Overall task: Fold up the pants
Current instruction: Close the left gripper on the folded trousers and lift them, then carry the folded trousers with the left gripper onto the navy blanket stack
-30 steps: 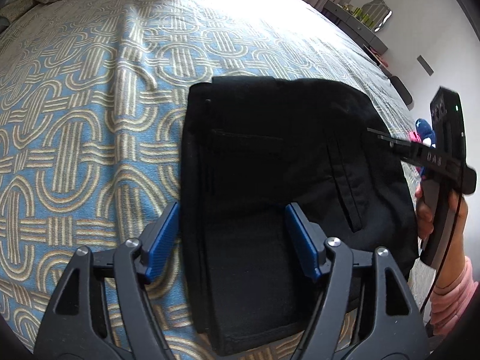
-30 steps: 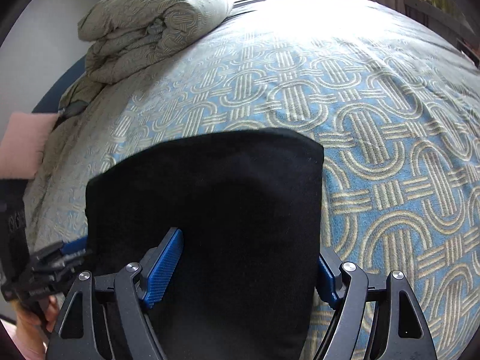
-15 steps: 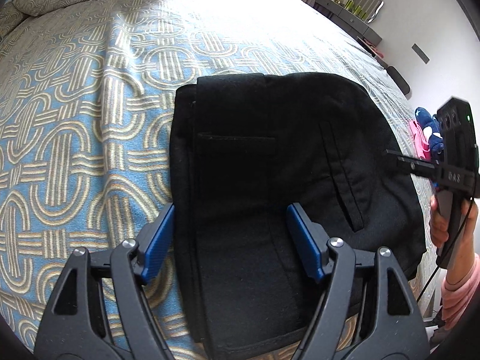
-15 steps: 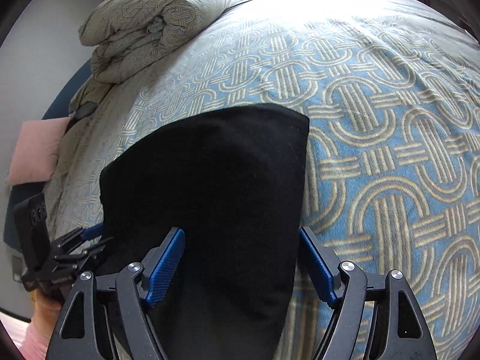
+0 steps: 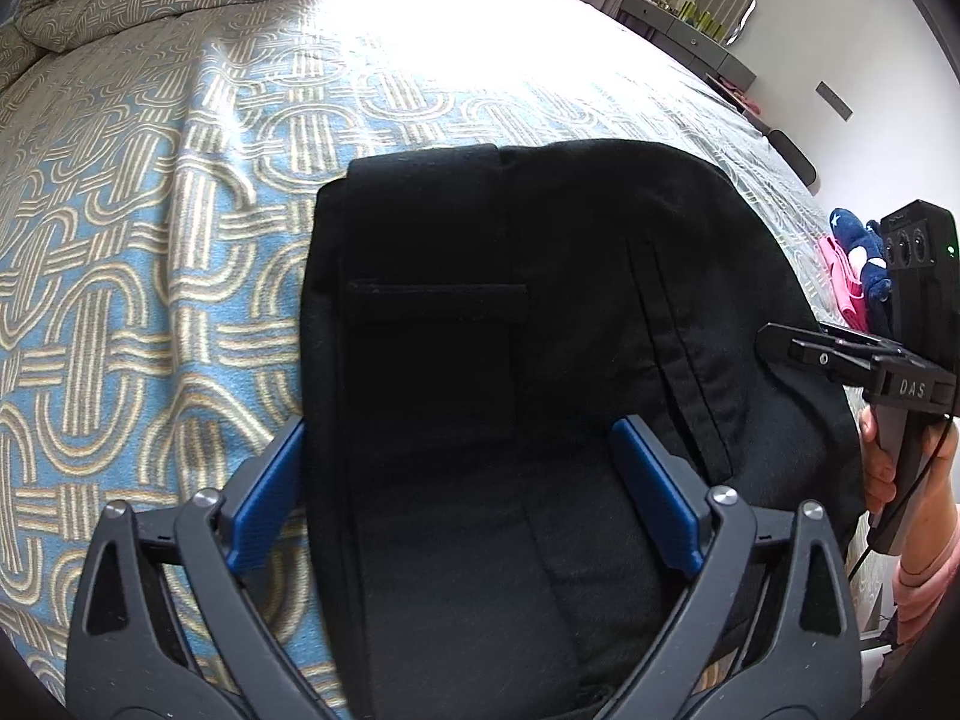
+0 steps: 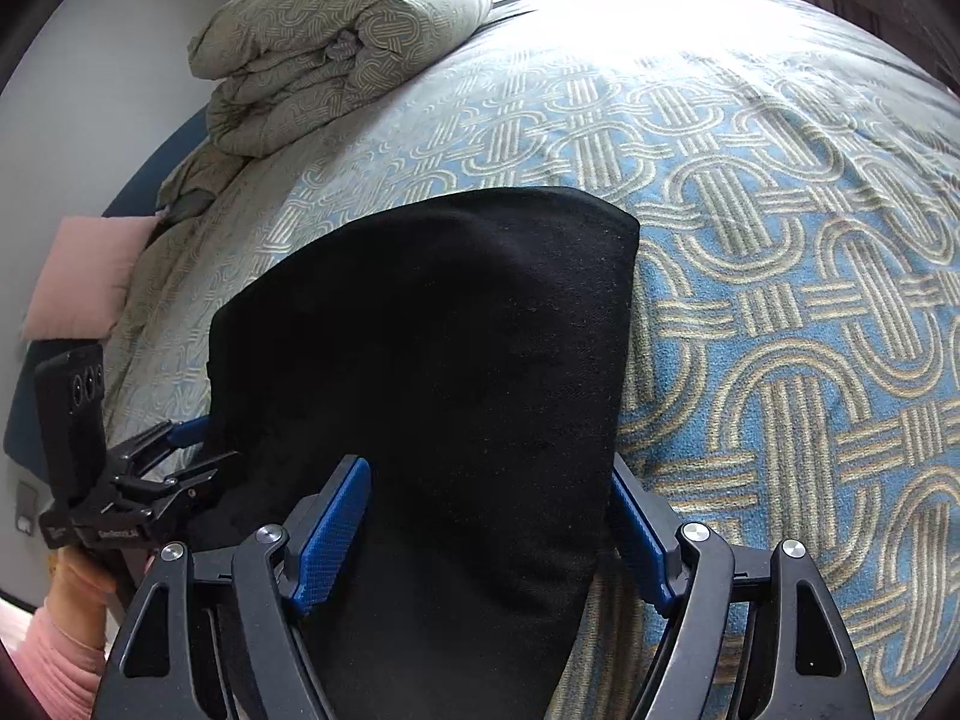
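Observation:
Black pants (image 5: 510, 360) lie folded into a compact rectangle on the patterned bed; the back pocket and a side seam face up. They also show in the right wrist view (image 6: 456, 372). My left gripper (image 5: 459, 480) is open, its blue fingers straddling the near end of the pants, holding nothing. My right gripper (image 6: 486, 516) is open at the opposite side of the pants, jaws wide over the fabric. Each gripper shows in the other's view, the right one (image 5: 798, 348) at the pants' right edge and the left one (image 6: 180, 450) at their left edge.
The bed cover (image 5: 150, 270) is blue with tan interlocking loops. A rolled duvet (image 6: 336, 54) lies at the head of the bed, a pink pillow (image 6: 78, 276) beside it. A shelf (image 5: 690, 30) stands by the far wall; blue and pink items (image 5: 858, 264) lie past the bed's edge.
Both grippers have drawn slightly back and up from the pants, so more of the folded bundle shows. The pants stay still. Both stay open.

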Available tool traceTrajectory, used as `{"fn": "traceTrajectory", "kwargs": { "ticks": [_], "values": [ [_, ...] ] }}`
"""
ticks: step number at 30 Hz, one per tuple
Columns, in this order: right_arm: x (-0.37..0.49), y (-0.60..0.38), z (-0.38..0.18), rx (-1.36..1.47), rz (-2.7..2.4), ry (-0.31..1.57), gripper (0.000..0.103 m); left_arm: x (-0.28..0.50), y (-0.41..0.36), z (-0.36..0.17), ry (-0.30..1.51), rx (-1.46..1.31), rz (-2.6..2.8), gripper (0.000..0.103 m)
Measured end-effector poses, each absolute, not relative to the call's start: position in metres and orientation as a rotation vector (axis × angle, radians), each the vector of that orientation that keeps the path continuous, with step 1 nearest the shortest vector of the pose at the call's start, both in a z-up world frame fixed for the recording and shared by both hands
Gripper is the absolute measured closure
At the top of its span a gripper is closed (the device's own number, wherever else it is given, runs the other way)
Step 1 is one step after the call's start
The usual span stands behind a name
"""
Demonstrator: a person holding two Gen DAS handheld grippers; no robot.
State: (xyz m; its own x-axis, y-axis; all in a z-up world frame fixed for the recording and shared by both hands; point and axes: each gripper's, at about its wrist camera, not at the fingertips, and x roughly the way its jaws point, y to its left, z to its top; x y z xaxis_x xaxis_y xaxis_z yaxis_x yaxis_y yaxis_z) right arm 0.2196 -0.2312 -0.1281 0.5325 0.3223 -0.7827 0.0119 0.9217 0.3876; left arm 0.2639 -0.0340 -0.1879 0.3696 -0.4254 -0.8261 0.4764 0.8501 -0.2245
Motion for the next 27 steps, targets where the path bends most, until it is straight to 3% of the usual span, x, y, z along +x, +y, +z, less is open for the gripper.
{"fn": "traceTrajectory", "kwargs": {
  "ticks": [3,5,10,13,16,18,19,20,23,27],
  "values": [
    [0.219,-0.230,-0.126,0.356,0.195,0.996,0.035,0.266,-0.035,-0.188,1.050,0.043,-0.586,0.005],
    [0.216,-0.232,-0.125,0.370,0.204,1.001,0.041,0.264,-0.033,-0.186,1.048,0.042,-0.594,0.012],
    [0.211,-0.239,-0.128,0.403,0.242,1.017,0.043,0.267,-0.014,-0.185,1.056,-0.025,-0.628,0.025],
    [0.217,-0.241,-0.134,0.418,0.266,1.034,0.039,0.272,-0.013,-0.187,1.055,-0.043,-0.643,0.025],
    [0.227,-0.241,-0.137,0.454,0.317,1.023,0.025,0.271,-0.022,-0.187,1.035,-0.022,-0.651,0.027],
    [0.233,-0.244,-0.139,0.509,0.333,1.013,0.023,0.269,-0.022,-0.185,1.020,-0.027,-0.679,0.039],
    [0.234,-0.245,-0.139,0.540,0.318,1.008,0.028,0.267,-0.020,-0.182,1.016,-0.047,-0.691,0.051],
    [0.232,-0.245,-0.137,0.543,0.281,0.998,0.052,0.267,-0.019,-0.180,1.019,-0.067,-0.698,0.060],
    [0.224,-0.233,-0.127,0.454,0.239,0.974,0.081,0.262,-0.020,-0.170,1.007,-0.061,-0.677,0.068],
    [0.209,-0.223,-0.102,0.429,0.243,0.913,0.088,0.244,-0.032,-0.147,0.950,0.019,-0.651,0.074]
  ]
}}
